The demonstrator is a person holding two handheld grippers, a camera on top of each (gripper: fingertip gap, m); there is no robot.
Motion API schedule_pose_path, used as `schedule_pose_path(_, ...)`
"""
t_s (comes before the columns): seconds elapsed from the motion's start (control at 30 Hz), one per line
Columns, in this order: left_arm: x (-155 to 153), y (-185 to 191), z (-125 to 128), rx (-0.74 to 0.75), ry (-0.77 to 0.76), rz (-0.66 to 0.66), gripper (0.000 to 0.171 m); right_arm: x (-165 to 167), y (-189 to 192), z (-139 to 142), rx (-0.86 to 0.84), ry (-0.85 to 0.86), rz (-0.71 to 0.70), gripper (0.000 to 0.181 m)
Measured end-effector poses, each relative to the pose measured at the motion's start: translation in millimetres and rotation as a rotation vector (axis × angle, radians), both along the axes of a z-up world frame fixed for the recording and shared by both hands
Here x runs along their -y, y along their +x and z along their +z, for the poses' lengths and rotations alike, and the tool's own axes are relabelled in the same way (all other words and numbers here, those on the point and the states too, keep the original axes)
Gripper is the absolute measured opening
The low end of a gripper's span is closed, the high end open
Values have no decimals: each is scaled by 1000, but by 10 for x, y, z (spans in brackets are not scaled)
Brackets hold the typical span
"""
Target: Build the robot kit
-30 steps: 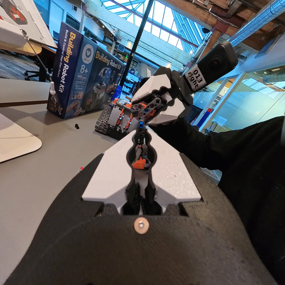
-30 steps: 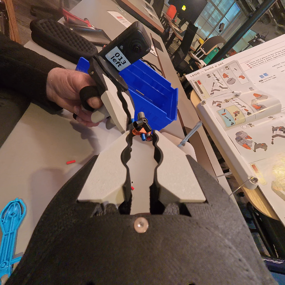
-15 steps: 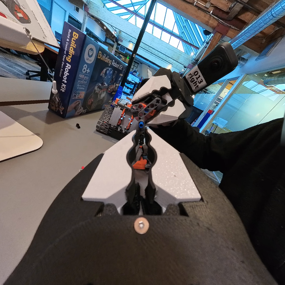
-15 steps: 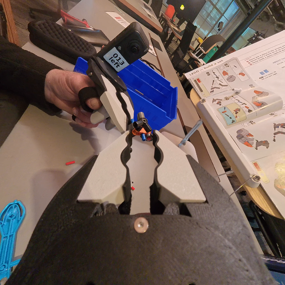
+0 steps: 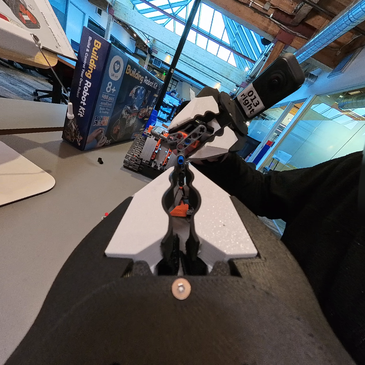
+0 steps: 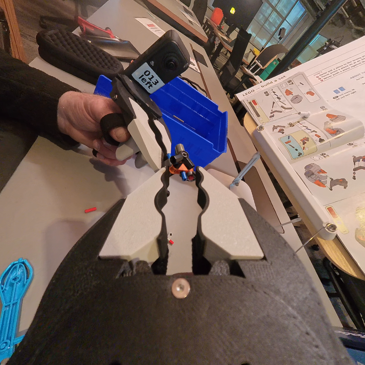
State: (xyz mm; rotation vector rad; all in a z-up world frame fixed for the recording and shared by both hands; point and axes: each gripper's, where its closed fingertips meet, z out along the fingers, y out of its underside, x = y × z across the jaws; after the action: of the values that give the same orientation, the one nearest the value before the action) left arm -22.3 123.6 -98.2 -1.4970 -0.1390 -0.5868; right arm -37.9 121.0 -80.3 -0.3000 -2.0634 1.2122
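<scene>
Hardly anything is shifting since a second ago: both grippers are still meeting at one small grey, orange and black brick assembly (image 5: 180, 177) above the grey table (image 5: 59, 197).

Left gripper (image 5: 180, 169) is pinching the assembly's lower part, fingers nearly pressed together around it. Right gripper (image 6: 181, 173) is clamping the assembly's orange-and-grey upper end (image 6: 180, 165) at its fingertips, fingers partly spread behind. Blue plastic bin (image 6: 189, 122) is sitting behind the left gripper; white instruction booklet (image 6: 316, 128) is resting on a stand to the right. Tracked grey-orange robot model (image 5: 148, 154) and dark blue kit box (image 5: 102, 94) are standing beyond on the table.
</scene>
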Motion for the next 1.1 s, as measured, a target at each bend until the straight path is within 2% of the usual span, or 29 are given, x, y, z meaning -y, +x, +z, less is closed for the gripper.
schedule_pose_path(1.1,-15,-4,-4,32,10,-4,7,-14,-34,-10,64,-82,-1,24)
